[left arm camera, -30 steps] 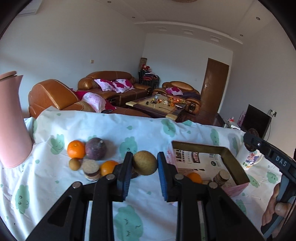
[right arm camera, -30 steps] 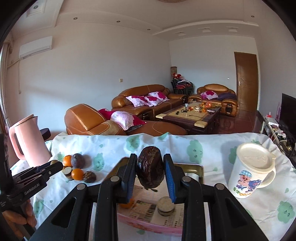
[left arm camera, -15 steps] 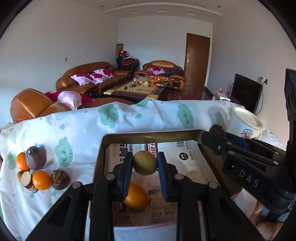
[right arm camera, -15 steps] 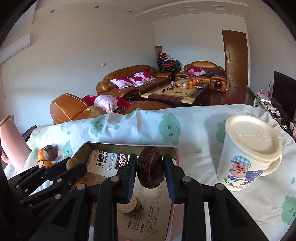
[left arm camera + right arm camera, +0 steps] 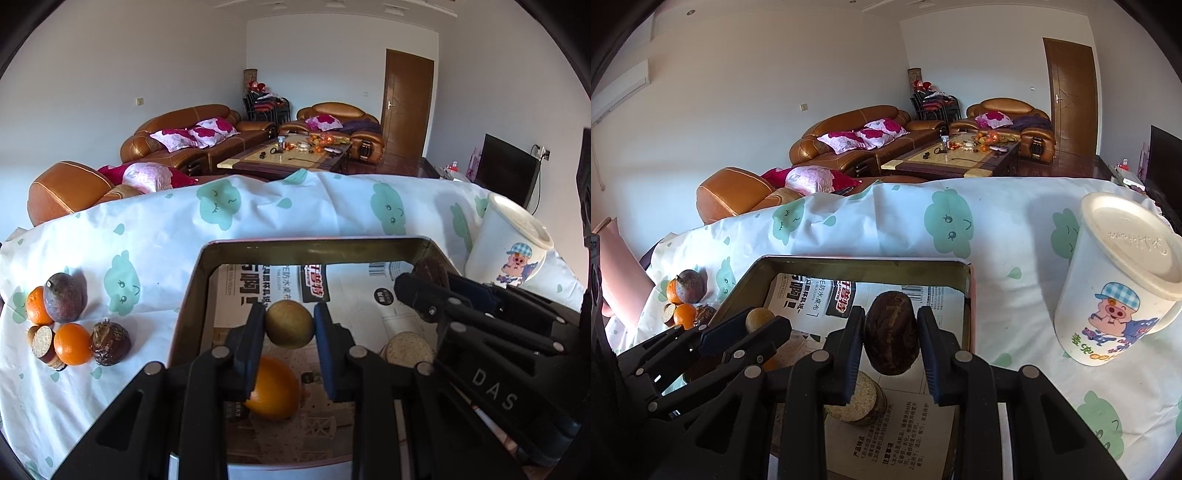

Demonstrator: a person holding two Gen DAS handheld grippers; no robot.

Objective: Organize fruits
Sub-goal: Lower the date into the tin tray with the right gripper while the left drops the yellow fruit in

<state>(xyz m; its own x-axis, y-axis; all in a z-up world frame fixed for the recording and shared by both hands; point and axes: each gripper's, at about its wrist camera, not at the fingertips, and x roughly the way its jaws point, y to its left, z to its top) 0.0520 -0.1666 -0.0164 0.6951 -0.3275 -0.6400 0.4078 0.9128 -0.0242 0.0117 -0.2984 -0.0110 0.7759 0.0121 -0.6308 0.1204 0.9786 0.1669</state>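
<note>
My left gripper (image 5: 289, 325) is shut on a round yellow-green fruit (image 5: 289, 324) and holds it above the metal box (image 5: 314, 245) lined with printed paper. An orange (image 5: 275, 391) and a cut brown piece (image 5: 408, 349) lie in the box. My right gripper (image 5: 891, 338) is shut on a dark brown fruit (image 5: 892, 338), also over the box (image 5: 864, 264), above the cut piece (image 5: 858, 400). On the cloth left of the box lie two oranges (image 5: 72, 343), a purple fruit (image 5: 62, 302), a dark scaly fruit (image 5: 110, 343) and a cut piece (image 5: 42, 338).
A white lidded mug (image 5: 1119, 280) with a pig picture stands right of the box. A pink jug (image 5: 617, 273) stands at the far left. The table has a white cloth (image 5: 258, 218) with green clouds; sofas and a coffee table lie beyond.
Both grippers moved from beside the box to over it and lower, each keeping its fruit. The left came in from the fruit pile on the left.
</note>
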